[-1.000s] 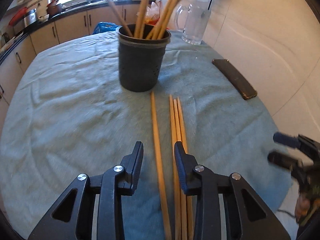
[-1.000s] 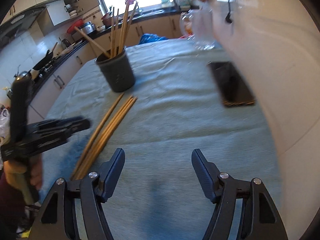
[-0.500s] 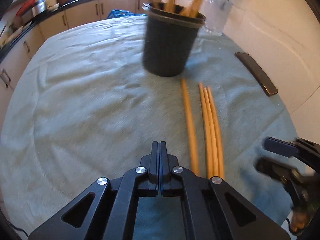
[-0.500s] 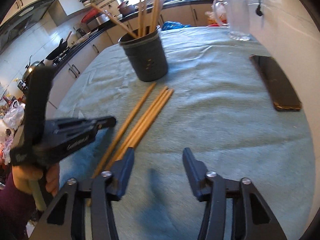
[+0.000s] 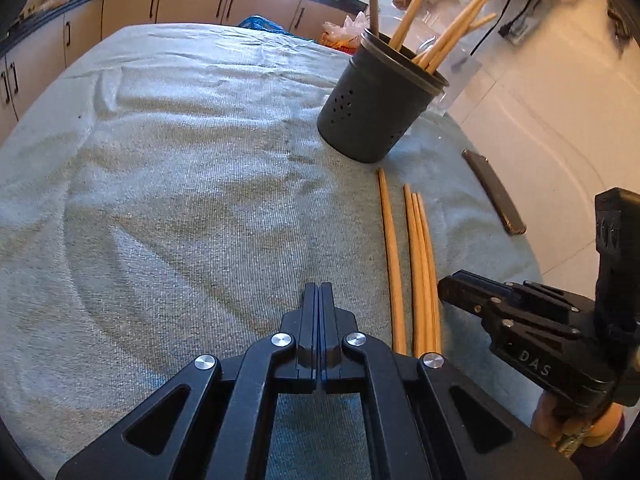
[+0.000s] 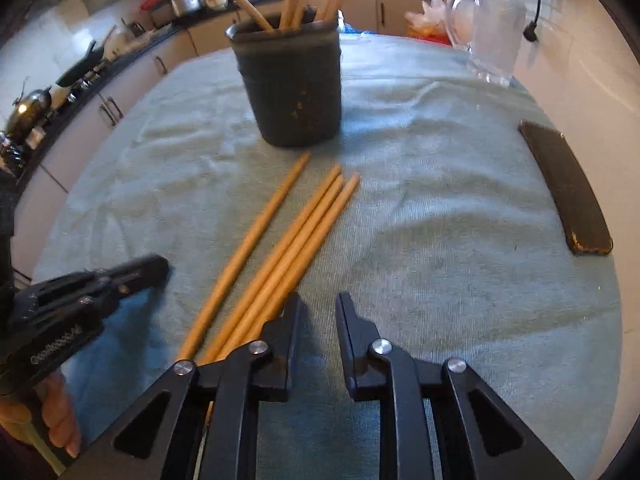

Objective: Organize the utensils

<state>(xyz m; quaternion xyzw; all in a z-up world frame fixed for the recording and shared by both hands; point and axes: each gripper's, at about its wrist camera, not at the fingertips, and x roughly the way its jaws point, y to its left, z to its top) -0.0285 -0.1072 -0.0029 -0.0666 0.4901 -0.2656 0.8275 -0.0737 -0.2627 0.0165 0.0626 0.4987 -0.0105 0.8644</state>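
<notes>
Several wooden chopsticks lie side by side on the teal cloth, tips toward a dark holder cup that holds more sticks. In the left wrist view the loose chopsticks lie right of my left gripper, which is shut and empty over bare cloth; the cup stands beyond. My right gripper is open, its left finger over the near ends of the loose sticks. It also shows in the left wrist view, beside the sticks.
A dark phone lies at the right on the cloth. A clear glass jug stands at the back right. Kitchen cabinets and counter run behind the table. A white wall is close on the right.
My left gripper shut empty and swung left, away from the loose chopsticks. My right gripper moved left and forward to the sticks' near ends and narrowed its opening.
</notes>
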